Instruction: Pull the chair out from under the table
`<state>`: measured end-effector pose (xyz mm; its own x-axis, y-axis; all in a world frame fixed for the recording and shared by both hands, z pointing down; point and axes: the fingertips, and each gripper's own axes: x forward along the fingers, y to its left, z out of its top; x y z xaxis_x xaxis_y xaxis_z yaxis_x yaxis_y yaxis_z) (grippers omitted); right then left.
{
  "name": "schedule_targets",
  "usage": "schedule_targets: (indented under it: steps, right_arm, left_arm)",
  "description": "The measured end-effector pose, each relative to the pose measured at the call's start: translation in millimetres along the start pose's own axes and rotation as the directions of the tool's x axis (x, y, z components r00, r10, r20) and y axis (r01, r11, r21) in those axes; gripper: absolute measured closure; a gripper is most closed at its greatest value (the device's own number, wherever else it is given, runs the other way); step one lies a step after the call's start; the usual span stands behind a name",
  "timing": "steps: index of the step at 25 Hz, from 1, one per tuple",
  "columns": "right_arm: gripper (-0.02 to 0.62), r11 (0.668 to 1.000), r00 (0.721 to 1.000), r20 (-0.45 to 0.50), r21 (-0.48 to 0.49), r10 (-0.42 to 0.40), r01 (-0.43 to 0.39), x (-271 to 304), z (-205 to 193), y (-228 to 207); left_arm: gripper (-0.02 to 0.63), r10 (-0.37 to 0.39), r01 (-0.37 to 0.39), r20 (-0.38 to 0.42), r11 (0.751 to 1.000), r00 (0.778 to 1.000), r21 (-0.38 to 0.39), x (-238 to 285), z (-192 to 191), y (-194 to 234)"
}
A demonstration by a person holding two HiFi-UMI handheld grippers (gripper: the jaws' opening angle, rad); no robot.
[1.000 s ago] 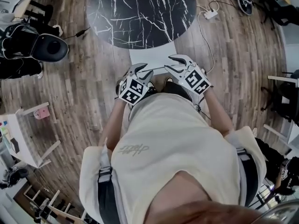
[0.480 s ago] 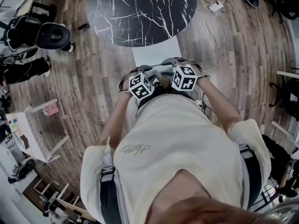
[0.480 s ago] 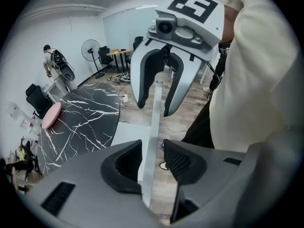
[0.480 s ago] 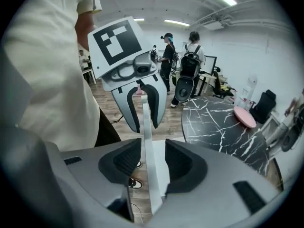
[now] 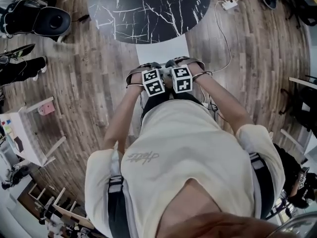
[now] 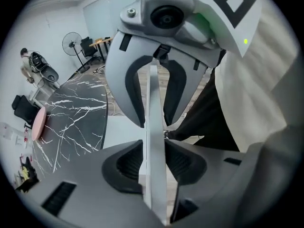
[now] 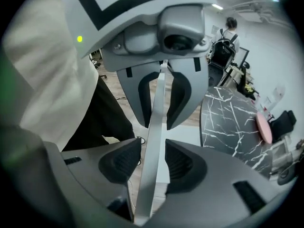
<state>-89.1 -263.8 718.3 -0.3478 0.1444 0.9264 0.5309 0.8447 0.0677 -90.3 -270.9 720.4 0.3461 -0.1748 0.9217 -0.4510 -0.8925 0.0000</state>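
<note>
The white chair's seat (image 5: 162, 51) pokes out from under the round black marble table (image 5: 148, 9). The thin top edge of its backrest (image 6: 154, 127) runs between both pairs of jaws. My left gripper (image 5: 154, 79) and right gripper (image 5: 179, 77) face each other, cubes almost touching, close in front of my body. In the left gripper view the left gripper (image 6: 154, 160) is shut on the backrest edge, with the right gripper (image 6: 161, 70) opposite. In the right gripper view the right gripper (image 7: 152, 163) pinches the same backrest edge (image 7: 156, 122).
A power strip (image 5: 229, 5) and its cable lie on the wooden floor right of the table. A black office chair (image 5: 49, 20) stands far left, a small white table (image 5: 25, 138) lower left. A pink plate (image 7: 263, 127) sits on the marble top. A person (image 7: 227, 32) stands far off.
Both grippers have slid toward each other along the backrest and closed on it; their cubes, apart a second ago, now sit side by side.
</note>
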Motion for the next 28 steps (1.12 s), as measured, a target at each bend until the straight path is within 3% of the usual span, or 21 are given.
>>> schedule_targets:
  steps: [10,14,28]
  right_arm:
    - [0.436,0.997,0.992,-0.101,-0.006,0.073,-0.074,26.6,-12.8,2.3]
    - [0.492,0.998,0.99,-0.121,0.012,0.07,-0.069,34.4,-16.7,0.1]
    - [0.511,0.994,0.994,-0.105,0.112,0.022,-0.011,39.7,-19.9,-2.8]
  left_arm:
    - [0.465,-0.052,0.055,-0.072,0.997,0.996,0.047,27.4,-4.8,-8.1]
    - [0.512,-0.014,0.016,-0.078,1.0,0.997,0.025,36.4,-5.6,-1.1]
    - [0.517,0.017,-0.016,-0.052,1.0,0.998,0.018,41.9,-7.5,2.3]
